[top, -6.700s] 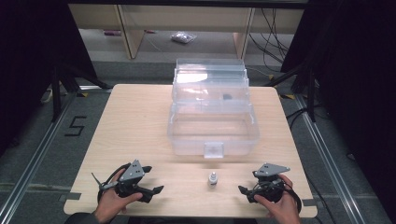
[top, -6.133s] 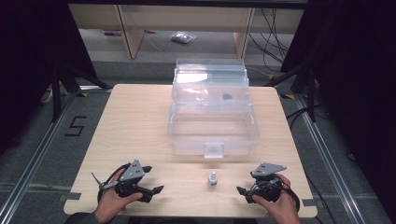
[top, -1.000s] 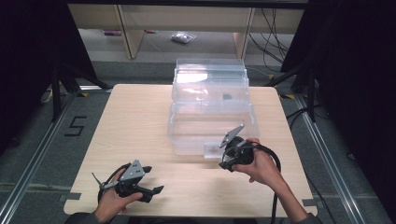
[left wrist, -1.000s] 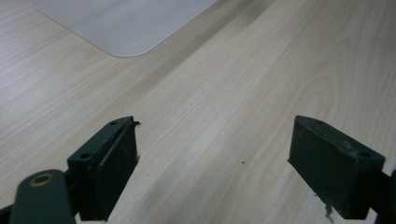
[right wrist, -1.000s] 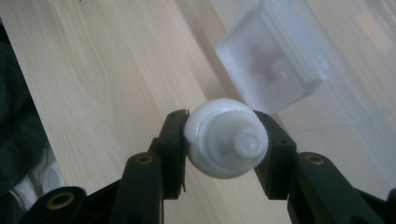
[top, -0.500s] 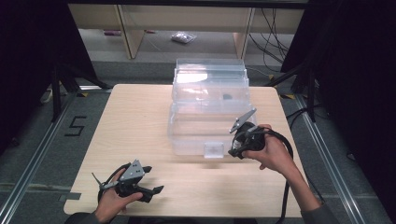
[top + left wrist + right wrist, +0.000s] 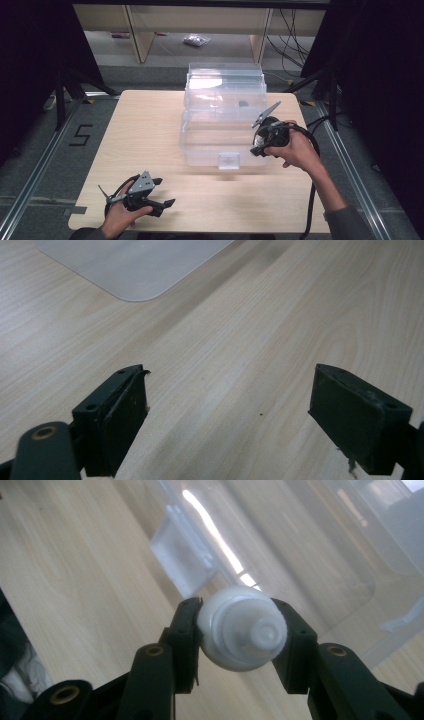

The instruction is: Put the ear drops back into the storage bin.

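A small white round plastic bottle with a nozzle cap [image 7: 241, 629] is clamped between the two black jaws of the right gripper [image 7: 240, 630], whose pads press on it from either side. In the high view that right gripper [image 7: 261, 146] is held above the near right corner of the large clear plastic storage box [image 7: 220, 125], whose lid stands open at the back. The bottle is therefore off the pale wooden worktop [image 7: 150, 130] and at the rim of the box, but it is not yet inside: in the right gripper view the box's clear front wall with its latch tab [image 7: 185, 555] and its floor are seen beyond the bottle.

The pick-up can be judged as done. What is left, it seems, is to carry the bottle over the rim, lower it into the box and release it; closing the lid may follow, though that cannot be told from the pictures.

The left gripper [image 7: 152, 197] rests low at the near left edge of the worktop, with its jaws spread wide and nothing between them; bare wood and a corner of the box's base [image 7: 135, 265] are seen ahead of it.
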Demonstrator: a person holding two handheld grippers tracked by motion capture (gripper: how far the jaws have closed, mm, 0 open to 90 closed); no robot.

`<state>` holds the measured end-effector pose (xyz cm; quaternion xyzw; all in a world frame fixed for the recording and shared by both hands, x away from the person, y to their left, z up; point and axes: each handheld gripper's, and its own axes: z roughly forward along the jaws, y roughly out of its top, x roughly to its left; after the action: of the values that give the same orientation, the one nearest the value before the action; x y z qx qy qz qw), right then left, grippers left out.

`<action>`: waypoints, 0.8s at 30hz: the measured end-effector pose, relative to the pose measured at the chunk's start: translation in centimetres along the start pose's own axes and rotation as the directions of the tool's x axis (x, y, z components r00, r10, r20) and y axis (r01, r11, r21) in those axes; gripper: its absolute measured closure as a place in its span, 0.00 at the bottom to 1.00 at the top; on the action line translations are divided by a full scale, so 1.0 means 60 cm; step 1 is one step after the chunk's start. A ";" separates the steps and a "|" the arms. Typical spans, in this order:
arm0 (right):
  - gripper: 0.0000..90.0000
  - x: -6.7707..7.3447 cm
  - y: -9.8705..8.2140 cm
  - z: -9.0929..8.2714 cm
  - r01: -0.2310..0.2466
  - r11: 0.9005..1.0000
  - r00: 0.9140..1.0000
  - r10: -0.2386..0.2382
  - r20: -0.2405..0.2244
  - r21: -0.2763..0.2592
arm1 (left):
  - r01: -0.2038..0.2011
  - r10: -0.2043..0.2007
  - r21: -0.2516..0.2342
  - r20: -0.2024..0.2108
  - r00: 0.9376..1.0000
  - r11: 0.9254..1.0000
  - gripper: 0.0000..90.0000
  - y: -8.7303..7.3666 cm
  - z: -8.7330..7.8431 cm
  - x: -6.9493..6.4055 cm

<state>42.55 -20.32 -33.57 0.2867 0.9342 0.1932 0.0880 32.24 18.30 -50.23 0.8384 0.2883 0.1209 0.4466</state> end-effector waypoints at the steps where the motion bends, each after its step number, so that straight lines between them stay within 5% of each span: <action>1: 0.67 -0.003 0.001 0.000 -0.003 1.000 1.000 0.003 0.008 0.003 | -0.002 0.002 0.004 -0.004 1.000 1.000 0.16 0.000 -0.001 0.000; 24: 0.67 -0.090 0.013 0.055 -0.120 0.990 0.992 0.118 0.035 0.080 | -0.002 0.002 0.008 -0.003 1.000 1.000 0.16 0.000 -0.001 0.000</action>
<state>48.27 -21.77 -35.99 0.3482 0.9211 0.1552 0.0788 32.20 18.32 -50.18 0.8403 0.2885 0.1215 0.4427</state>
